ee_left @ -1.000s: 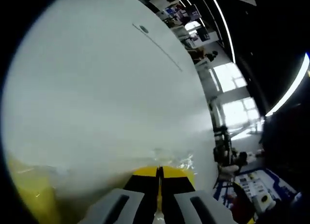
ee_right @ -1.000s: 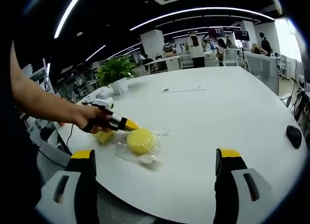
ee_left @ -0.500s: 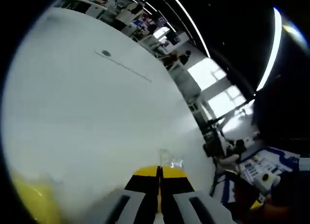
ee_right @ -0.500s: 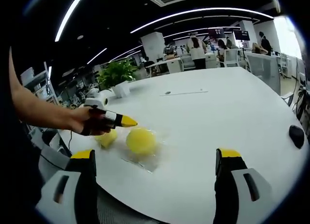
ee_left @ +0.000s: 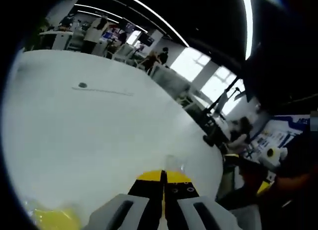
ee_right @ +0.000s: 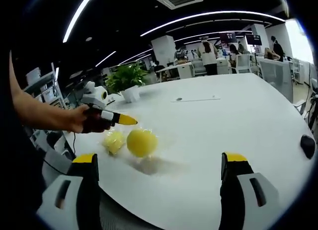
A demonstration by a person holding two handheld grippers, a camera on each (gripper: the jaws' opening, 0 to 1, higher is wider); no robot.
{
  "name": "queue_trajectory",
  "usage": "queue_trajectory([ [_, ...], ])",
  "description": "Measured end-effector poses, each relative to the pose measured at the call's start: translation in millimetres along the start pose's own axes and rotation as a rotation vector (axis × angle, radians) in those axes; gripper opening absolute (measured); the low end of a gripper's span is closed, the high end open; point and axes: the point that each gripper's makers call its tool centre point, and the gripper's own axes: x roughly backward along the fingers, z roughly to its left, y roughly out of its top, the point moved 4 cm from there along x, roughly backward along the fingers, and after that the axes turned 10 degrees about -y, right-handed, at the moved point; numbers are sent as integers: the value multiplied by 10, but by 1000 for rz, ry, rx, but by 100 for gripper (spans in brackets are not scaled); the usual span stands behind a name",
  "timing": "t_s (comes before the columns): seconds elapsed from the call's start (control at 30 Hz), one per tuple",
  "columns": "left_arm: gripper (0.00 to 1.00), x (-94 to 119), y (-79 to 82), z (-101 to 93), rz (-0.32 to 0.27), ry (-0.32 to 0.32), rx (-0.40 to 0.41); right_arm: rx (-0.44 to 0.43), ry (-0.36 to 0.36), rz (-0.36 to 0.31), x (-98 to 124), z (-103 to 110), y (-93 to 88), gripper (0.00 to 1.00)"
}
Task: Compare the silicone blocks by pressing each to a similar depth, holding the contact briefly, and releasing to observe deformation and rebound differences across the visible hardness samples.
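Two yellow silicone blocks are in the right gripper view: a larger round one (ee_right: 141, 143) in clear plastic wrap and a smaller one (ee_right: 114, 140) to its left. A hand holds my left gripper (ee_right: 126, 120) just above and left of them, its yellow-tipped jaws closed. In the left gripper view, the left gripper (ee_left: 163, 177) is shut with a scrap of clear wrap (ee_left: 174, 163) caught at its tips and a yellow block (ee_left: 49, 218) blurred at lower left. The larger block casts a shadow below itself. My right gripper (ee_right: 159, 163) is open, well short of the blocks.
The white table (ee_right: 238, 115) stretches far back and right. A potted plant (ee_right: 128, 81) stands behind the blocks, a black mouse (ee_right: 306, 146) lies at the right edge, and a small dark disc (ee_right: 179, 99) sits mid-table. People and desks are in the background.
The left gripper has risen and tilted upward, with the wrap still at its tips. The larger block now sits higher with a shadow under it. The right gripper stays open.
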Motion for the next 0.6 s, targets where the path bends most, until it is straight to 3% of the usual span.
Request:
queue_trajectory([
  [0.1, 0, 21, 110, -95, -12, -7, -36, 5, 8, -3, -4, 13, 34, 96],
  [0.23, 0, 76, 260, -254, -14, -23, -143, 0, 14, -36, 8, 32, 146, 96],
  [0.3, 0, 119, 330, -326, -30, -37, -131, 2, 15, -46, 8, 25, 182, 96],
  [0.33, 0, 137, 393, -347, -34, -30, -178, 0, 16, -53, 5, 16, 204, 96],
  [0.6, 0, 249, 594, -564, -58, -76, -221, -3, 30, -81, -26, 17, 350, 96],
])
